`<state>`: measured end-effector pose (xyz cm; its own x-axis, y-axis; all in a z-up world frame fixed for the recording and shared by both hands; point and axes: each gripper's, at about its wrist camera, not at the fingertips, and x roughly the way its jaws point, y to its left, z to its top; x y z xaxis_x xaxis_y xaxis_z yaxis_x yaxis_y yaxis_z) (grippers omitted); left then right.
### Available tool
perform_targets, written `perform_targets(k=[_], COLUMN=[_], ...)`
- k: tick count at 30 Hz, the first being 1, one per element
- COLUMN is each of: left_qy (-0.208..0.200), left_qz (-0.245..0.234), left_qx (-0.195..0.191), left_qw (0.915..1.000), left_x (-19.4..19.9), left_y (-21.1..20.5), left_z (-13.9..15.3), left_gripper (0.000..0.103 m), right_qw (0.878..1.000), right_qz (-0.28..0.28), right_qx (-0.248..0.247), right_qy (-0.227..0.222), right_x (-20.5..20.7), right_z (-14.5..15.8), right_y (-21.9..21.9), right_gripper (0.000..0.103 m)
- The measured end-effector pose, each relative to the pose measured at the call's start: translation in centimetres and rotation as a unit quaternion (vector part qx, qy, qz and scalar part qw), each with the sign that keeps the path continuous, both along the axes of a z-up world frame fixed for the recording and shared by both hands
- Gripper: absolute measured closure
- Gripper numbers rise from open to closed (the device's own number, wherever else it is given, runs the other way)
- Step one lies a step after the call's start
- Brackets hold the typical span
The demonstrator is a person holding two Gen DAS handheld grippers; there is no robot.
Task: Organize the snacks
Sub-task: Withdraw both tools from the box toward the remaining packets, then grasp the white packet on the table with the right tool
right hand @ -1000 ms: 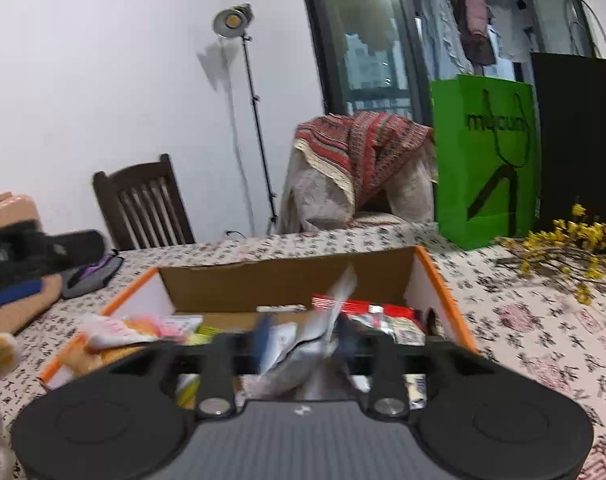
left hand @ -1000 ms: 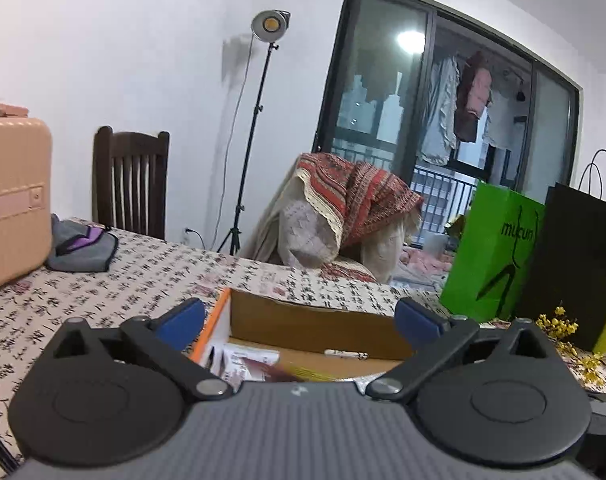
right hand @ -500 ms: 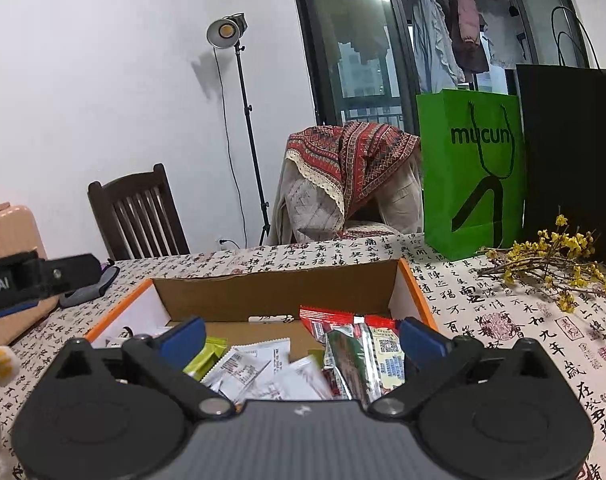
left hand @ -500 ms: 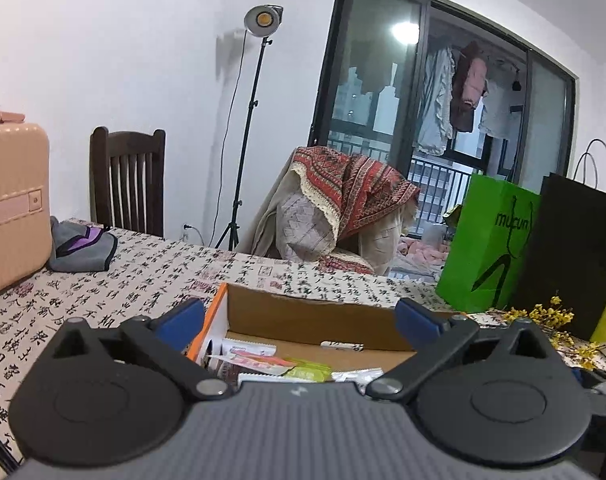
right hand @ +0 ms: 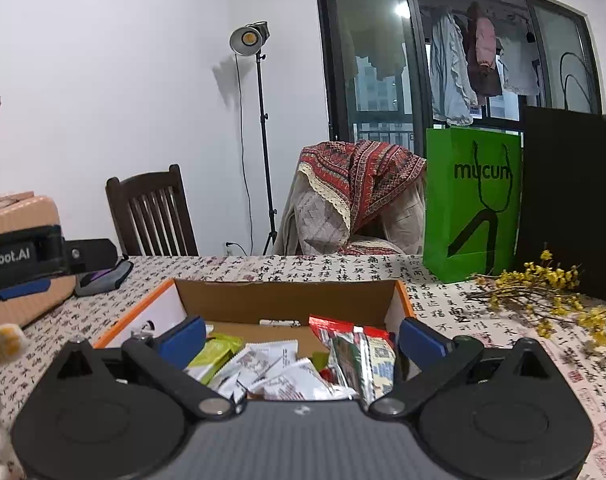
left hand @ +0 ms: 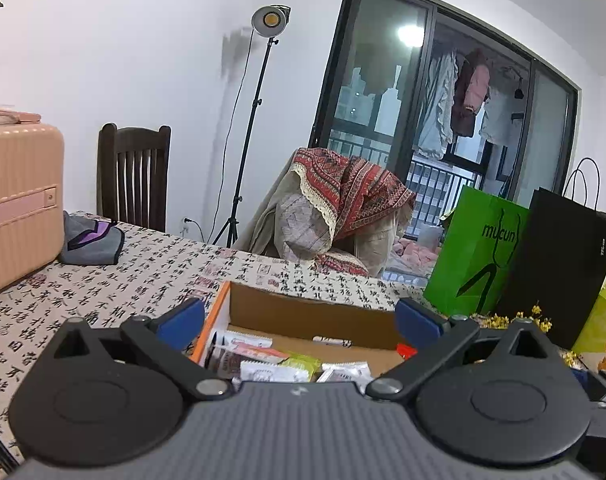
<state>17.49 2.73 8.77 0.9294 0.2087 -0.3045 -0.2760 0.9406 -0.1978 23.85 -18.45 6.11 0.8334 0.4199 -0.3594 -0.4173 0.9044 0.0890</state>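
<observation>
A: Start closest. Why do both tools sit like that?

B: The right tool (right hand: pixel 301 338) has its jaws spread wide, with nothing between the blue pads; they have just been opening, and the packets below lie loose in the box. I judge a snack is freshly let go there. The left tool (left hand: pixel 299 322) is also spread wide and carries nothing, hovering at the box's near left corner, likely free to fetch the next item.

A: And the snacks themselves?

B: They lie inside the cardboard box (right hand: pixel 287 300), heaped toward the near side: white crinkled packets (right hand: pixel 279 368) in the middle, a green packet (right hand: pixel 215 350) to their left, and red and green packets (right hand: pixel 355 350) leaning against the right wall. The left wrist view shows the same heap (left hand: pixel 287 364) from the other corner. Piling them in 1 open-topped box keeps them together, and the low walls let a tool drop things in from above.

A: Is the box full?

B: No. The far half of its floor is bare, apart from 1 small white item (right hand: pixel 281 323) by the back wall, so there is room for more.

A: What lies beyond?

B: The box rests on the desk (right hand: pixel 343 270), which is covered in a calligraphy cloth. Yellow flower sprigs (right hand: pixel 551 292) lie to the right, apart from the box. Behind them stand a green paper bag (right hand: pixel 473 204) and a black bag (right hand: pixel 571 200), upright at the desk's far edge. At the left is a pink suitcase (left hand: pixel 19 200) with a grey pouch (left hand: pixel 93 240) beside it.
</observation>
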Motion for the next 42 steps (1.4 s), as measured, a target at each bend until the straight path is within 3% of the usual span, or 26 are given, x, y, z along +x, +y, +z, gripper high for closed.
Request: perform_targets(k=[10, 22, 36, 42], left_qy=[0.026, 0.074, 0.114, 0.126], left_qz=[-0.001, -0.002, -0.023, -0.027], left_qx=[0.004, -0.015, -0.014, -0.031], left_qw=[0.9997, 0.9972, 0.9931, 0.9911], left_x=[-3.6, -6.6, -6.1, -5.6], left_y=[0.8, 3.0, 3.3, 3.9], left_z=[-0.7, -4.1, -9.2, -10.1], left_gripper=[0.000, 0.000, 0.000, 0.000], right_qw=[1.000, 0.996, 0.981, 0.982], right_qz=[-0.002, -0.009, -0.013, -0.022], right_qx=[-0.023, -0.052, -0.108, -0.092], right_qy=[0.015, 0.077, 0.161, 0.166], right_x=[-3.4, -5.1, -1.3, 0.3], right_z=[-0.9, -4.8, -9.0, -10.6], right_y=[-2.0, -3.5, -0.6, -0.7], right_gripper=[0.000, 0.000, 0.000, 0.000])
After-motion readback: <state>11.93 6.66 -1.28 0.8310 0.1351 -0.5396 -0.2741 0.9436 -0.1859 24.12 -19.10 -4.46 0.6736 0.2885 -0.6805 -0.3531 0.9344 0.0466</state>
